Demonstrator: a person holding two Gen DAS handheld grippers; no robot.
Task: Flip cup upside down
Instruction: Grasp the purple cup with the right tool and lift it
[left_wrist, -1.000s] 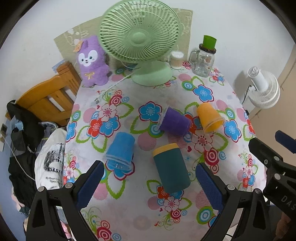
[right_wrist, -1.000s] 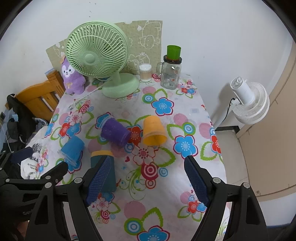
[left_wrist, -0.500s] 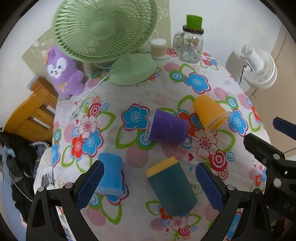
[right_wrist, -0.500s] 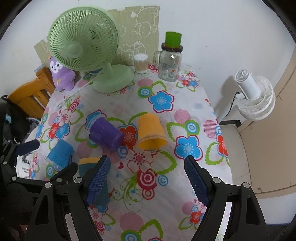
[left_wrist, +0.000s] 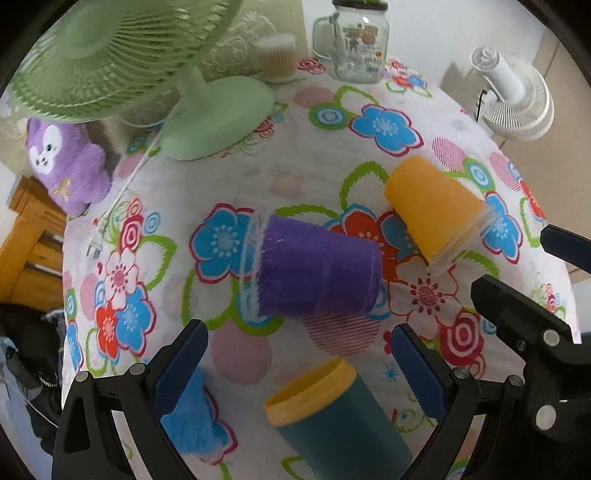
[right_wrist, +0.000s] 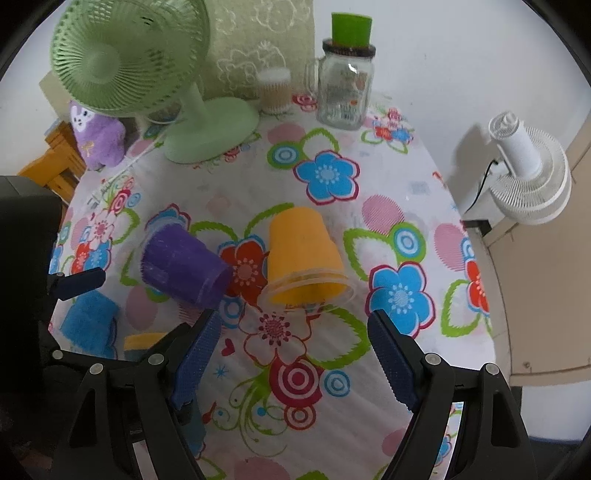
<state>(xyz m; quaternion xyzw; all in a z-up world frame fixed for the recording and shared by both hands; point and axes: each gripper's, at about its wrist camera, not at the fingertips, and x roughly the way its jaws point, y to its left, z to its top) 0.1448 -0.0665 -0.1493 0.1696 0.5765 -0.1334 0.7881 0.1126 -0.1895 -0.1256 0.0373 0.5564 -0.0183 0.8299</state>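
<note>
Four fuzzy-sleeved plastic cups lie on their sides on the round table under a flowered cloth (right_wrist: 402, 184), and none shows anything inside. The purple cup (left_wrist: 317, 273) rests near the middle, its clear rim toward the green desk fan (left_wrist: 122, 55) side; just beside it, apart by a narrow strip of cloth, the orange cup (left_wrist: 432, 210) lies with its clear rim pointing toward the table's right edge. Nearer the camera lie the dark teal cup with a yellow band (left_wrist: 332, 417) and the blue cup (left_wrist: 188, 417), the latter partly hidden behind one finger. The left gripper (left_wrist: 299, 369) hangs above the cloth with its blue-padded fingers spread wide, the teal cup's yellow end between them and nothing clamped. The right gripper (right_wrist: 291, 354) is likewise spread apart over bare cloth, just short of the orange cup (right_wrist: 299, 254) and purple cup (right_wrist: 181, 266), holding nothing. At the far edge against the wall stand the fan, a purple plush toy (right_wrist: 98, 136), a small clear tub of cotton swabs (right_wrist: 273, 90), and a glass handled jar (right_wrist: 343, 96) with a green cup (right_wrist: 351, 29) upside down on its lid; the jar looks empty. Open cloth lies to the right of the orange cup up to the table's rim, beyond which a white floor fan (right_wrist: 528, 173) stands.
</note>
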